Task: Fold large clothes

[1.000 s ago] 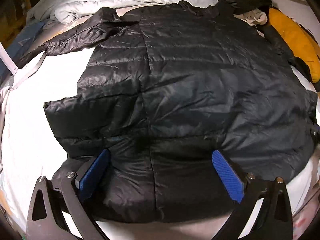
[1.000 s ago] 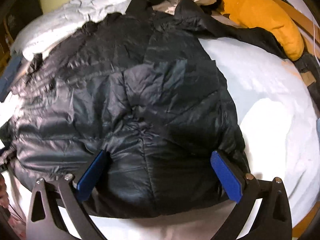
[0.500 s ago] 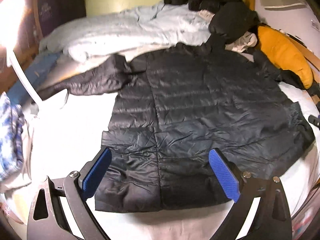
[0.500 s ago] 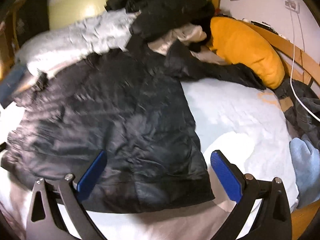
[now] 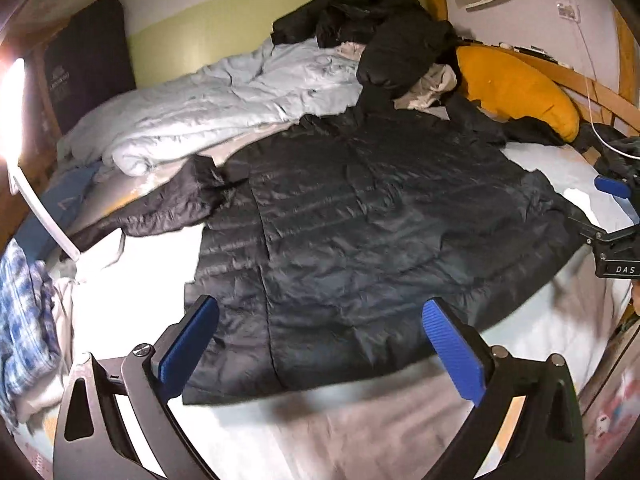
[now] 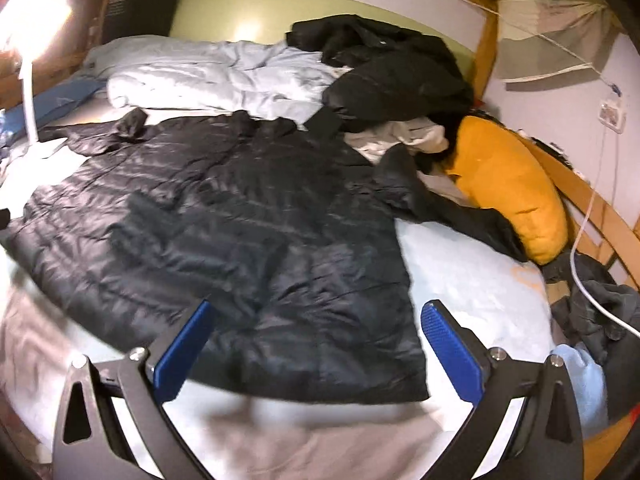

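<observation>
A large black puffer jacket [image 5: 360,232] lies spread flat on the white bed sheet [image 5: 132,300], hem toward me, one sleeve [image 5: 160,208] stretched out to the left. It also shows in the right wrist view [image 6: 224,240], with its other sleeve [image 6: 440,204] reaching toward the orange pillow. My left gripper [image 5: 320,340] is open and empty, held above the jacket's hem. My right gripper [image 6: 316,344] is open and empty above the hem's right corner; it also shows at the right edge of the left wrist view [image 5: 616,216].
A pale blue duvet [image 5: 224,108] is bunched at the back, with a pile of dark clothes [image 5: 384,36] on it. An orange pillow [image 6: 508,184] lies against the wooden bed frame [image 6: 600,208]. A plaid cloth [image 5: 24,312] lies at the left. A white lamp [image 6: 28,92] stands far left.
Both grippers have pulled back and up from the jacket's hem. The jacket now lies flat and farther off, and more of the bed and room is in view.
</observation>
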`<state>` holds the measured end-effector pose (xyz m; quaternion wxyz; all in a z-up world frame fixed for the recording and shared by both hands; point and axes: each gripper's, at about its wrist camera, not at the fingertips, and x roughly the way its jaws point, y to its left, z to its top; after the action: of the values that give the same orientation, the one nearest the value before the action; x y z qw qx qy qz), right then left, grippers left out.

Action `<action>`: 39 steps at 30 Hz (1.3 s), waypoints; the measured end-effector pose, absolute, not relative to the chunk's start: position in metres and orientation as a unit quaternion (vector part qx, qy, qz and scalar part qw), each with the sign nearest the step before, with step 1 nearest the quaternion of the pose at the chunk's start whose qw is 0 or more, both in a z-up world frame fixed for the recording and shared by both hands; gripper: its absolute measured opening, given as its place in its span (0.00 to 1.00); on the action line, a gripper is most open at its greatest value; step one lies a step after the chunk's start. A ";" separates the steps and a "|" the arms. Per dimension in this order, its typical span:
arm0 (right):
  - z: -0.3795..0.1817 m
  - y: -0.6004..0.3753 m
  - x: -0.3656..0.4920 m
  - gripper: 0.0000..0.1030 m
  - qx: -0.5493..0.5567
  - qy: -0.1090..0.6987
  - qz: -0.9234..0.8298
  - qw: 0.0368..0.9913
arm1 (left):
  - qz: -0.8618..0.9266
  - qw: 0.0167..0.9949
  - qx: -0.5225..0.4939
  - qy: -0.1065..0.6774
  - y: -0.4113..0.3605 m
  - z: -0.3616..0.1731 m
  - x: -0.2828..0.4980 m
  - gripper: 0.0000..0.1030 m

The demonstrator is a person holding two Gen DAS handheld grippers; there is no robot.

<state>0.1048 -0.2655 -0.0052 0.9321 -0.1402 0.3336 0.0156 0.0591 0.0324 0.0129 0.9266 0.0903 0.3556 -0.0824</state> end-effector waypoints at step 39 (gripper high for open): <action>-0.077 -0.227 0.148 1.00 -0.274 0.416 -0.007 0.867 | 0.016 0.889 0.161 0.428 0.025 -0.078 0.094 1.00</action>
<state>0.1483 -0.2271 -0.0766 0.8673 -0.2735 0.4160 -0.0070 0.0936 0.0252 -0.0784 0.8892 0.1606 0.4281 0.0165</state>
